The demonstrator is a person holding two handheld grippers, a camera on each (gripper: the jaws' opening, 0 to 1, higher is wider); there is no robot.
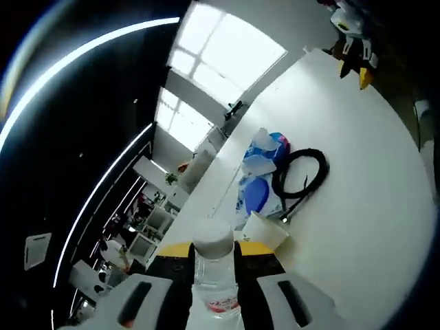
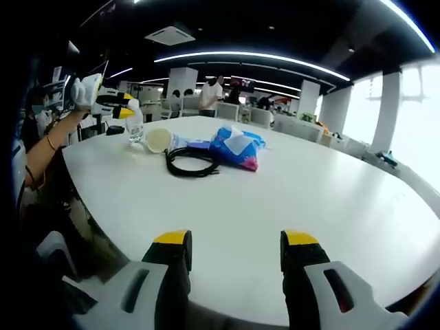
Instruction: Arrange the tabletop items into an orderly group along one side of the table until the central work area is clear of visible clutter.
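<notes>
Left claw (image 1: 214, 292) grips clear bottle (image 1: 214, 275); paper cup (image 1: 265, 230) on side.

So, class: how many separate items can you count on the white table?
4: a clear water bottle between the left gripper's jaws at the table's edge, a paper cup beside it, a coiled black cable, then a blue tissue pack. Others may be hidden.
</notes>
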